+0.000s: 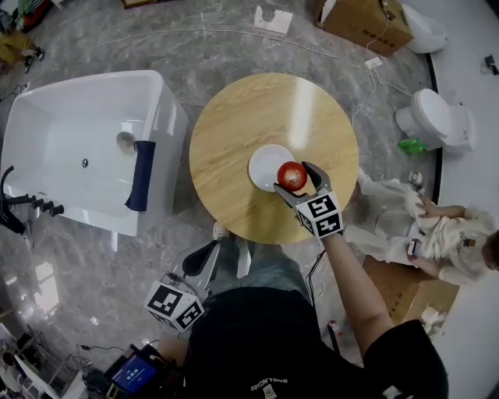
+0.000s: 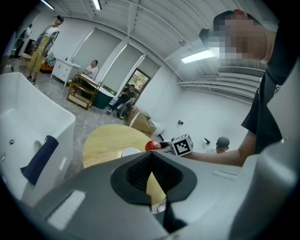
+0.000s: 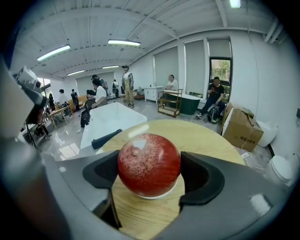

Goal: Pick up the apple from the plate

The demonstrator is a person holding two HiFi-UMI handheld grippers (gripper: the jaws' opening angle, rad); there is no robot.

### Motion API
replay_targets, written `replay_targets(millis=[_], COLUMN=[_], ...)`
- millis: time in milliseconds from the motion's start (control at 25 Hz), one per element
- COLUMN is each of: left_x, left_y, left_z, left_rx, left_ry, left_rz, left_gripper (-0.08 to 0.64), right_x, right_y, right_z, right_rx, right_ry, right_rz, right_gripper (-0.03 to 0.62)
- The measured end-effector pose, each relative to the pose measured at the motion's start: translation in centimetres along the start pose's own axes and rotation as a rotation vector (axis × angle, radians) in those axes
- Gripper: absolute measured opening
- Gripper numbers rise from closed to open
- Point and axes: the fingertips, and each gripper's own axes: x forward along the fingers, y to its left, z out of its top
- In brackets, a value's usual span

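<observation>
A red apple [image 1: 292,175] sits between the two pads of my right gripper [image 1: 295,178], just over the right edge of a white plate [image 1: 263,162]. The plate lies on a round wooden table [image 1: 234,117]. In the right gripper view the apple [image 3: 149,164] fills the gap and touches both pads, with a sliver of the plate [image 3: 159,194] showing beneath it. My left gripper [image 1: 204,261] hangs low by the person's body, off the table, its fingertips meeting with nothing between them. From the left gripper view the apple [image 2: 151,146] shows far off.
A white bathtub [image 1: 78,148] with a dark cloth [image 1: 142,175] over its rim stands left of the table. A toilet [image 1: 437,117] and a cardboard box [image 1: 366,23] are at the upper right. A person [image 1: 444,234] sits on the floor to the right.
</observation>
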Motion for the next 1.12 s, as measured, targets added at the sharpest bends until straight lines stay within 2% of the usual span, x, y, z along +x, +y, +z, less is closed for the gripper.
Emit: replay_targets(millis=[280, 640, 1120], left_x=[2.3, 6.3, 11.4], left_y=[-1.2, -5.1, -13.1], left_z=[1.6, 3.2, 4.8], left_rx=[0.062, 0.135, 0.241], left_ry=[0.021, 0.068, 0.118], left_rz=[-0.118, -0.275, -0.504], left_gripper=[0.017, 0.017, 0.017], right_x=[-6.0, -15.0, -27.9], right_y=[-0.7, -1.3, -1.8], right_z=[3.4, 5.7, 4.0], right_rx=[0.094, 0.235, 0.42], right_ry=[-0.121, -0.283, -0.489], right_rz=[-0.071, -0.152, -0.323], right_gripper=[0.4, 0.4, 0.4])
